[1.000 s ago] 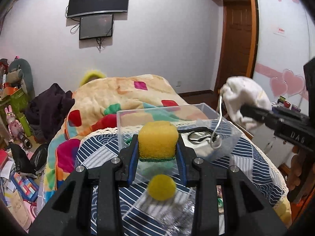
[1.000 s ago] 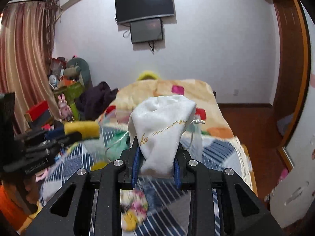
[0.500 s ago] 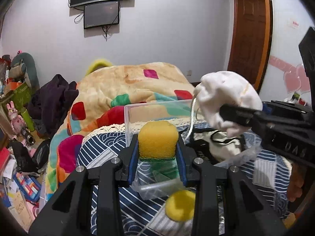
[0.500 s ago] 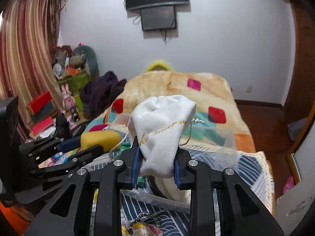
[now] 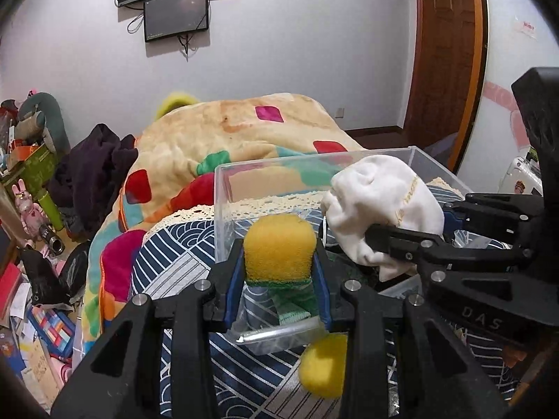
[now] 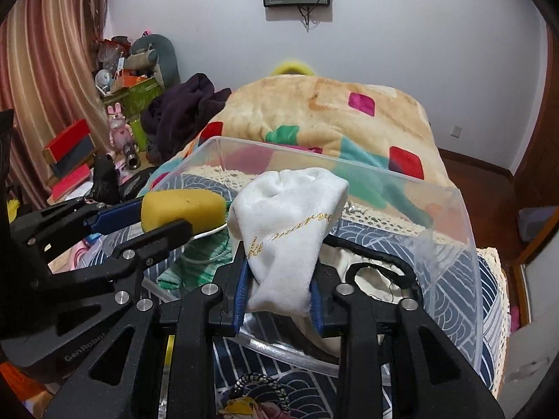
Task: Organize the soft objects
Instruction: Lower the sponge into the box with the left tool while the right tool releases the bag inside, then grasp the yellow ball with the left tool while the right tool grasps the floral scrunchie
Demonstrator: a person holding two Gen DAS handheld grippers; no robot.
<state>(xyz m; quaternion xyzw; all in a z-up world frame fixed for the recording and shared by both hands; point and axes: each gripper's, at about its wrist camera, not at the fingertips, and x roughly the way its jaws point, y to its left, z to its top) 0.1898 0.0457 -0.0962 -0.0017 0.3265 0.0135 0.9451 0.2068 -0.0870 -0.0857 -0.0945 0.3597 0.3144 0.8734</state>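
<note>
Your left gripper clamps the yellow sponge at the near left corner of the clear plastic bin, above a green cloth. To its right, your right gripper pinches the white drawstring pouch over the bin's middle, above a cream bag.
</note>
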